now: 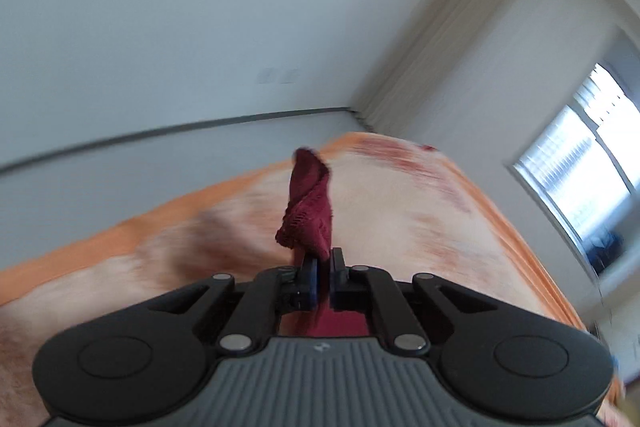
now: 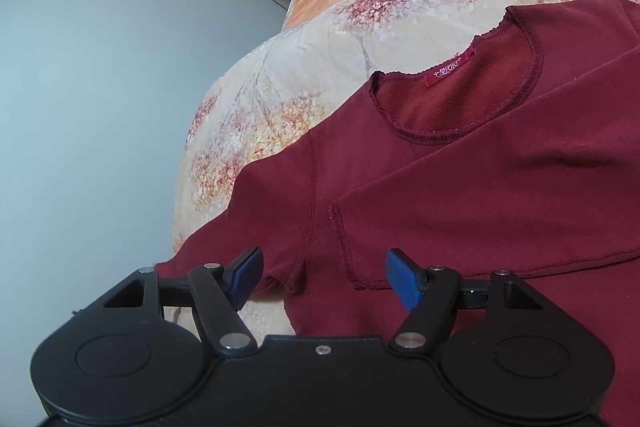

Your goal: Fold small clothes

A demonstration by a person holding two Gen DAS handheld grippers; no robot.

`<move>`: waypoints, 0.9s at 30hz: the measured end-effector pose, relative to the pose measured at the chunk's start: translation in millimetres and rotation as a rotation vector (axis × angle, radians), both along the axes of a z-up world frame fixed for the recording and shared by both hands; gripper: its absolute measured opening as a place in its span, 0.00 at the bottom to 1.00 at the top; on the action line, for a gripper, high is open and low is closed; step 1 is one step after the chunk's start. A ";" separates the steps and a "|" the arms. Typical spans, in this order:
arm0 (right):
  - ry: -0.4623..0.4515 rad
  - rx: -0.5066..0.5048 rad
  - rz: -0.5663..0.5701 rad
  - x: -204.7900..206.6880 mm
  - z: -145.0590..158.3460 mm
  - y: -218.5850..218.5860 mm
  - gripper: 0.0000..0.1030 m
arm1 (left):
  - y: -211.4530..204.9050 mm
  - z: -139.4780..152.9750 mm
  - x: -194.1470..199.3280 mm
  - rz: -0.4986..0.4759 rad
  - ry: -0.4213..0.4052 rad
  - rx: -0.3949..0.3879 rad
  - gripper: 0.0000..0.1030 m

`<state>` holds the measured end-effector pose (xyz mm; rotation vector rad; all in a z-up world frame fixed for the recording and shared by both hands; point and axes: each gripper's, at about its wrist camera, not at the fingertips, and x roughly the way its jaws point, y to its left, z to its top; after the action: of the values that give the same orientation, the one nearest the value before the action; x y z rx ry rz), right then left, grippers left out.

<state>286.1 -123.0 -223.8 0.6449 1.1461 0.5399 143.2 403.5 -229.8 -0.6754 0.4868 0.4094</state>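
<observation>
A small dark red long-sleeved shirt [image 2: 460, 163] lies flat on the floral bedspread [image 2: 280, 75], neckline and label away from me, with one sleeve folded across its chest. My right gripper [image 2: 324, 277] is open and empty, hovering just above the shirt near the armpit seam and the folded sleeve's cuff. My left gripper [image 1: 323, 263] is shut on a piece of the dark red fabric [image 1: 310, 207], which stands up bunched in front of the fingers, lifted above the bed. The left wrist view is motion-blurred.
The bed has an orange-edged cover [image 1: 420, 187] and fills the lower part of both views. A pale wall [image 1: 160, 27] runs behind it, with a curtain [image 1: 432, 47] at the corner and a bright window [image 1: 576, 155] to the right.
</observation>
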 end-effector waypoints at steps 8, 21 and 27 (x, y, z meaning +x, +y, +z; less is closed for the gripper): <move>-0.002 0.093 -0.164 15.1 5.9 -53.7 0.69 | -228.5 23.4 96.3 -0.571 -0.039 0.209 0.04; 0.136 0.088 -0.250 33.5 -64.9 -122.2 0.69 | -448.7 -58.9 87.1 -0.948 0.113 0.609 0.04; 0.167 0.185 -0.241 49.3 -81.8 -113.1 0.68 | -463.0 -58.2 78.6 -1.006 0.118 0.780 0.04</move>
<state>335.4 -236.1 -305.6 0.9889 1.1627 0.3939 221.8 -59.5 -288.0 0.3812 0.6553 -0.3249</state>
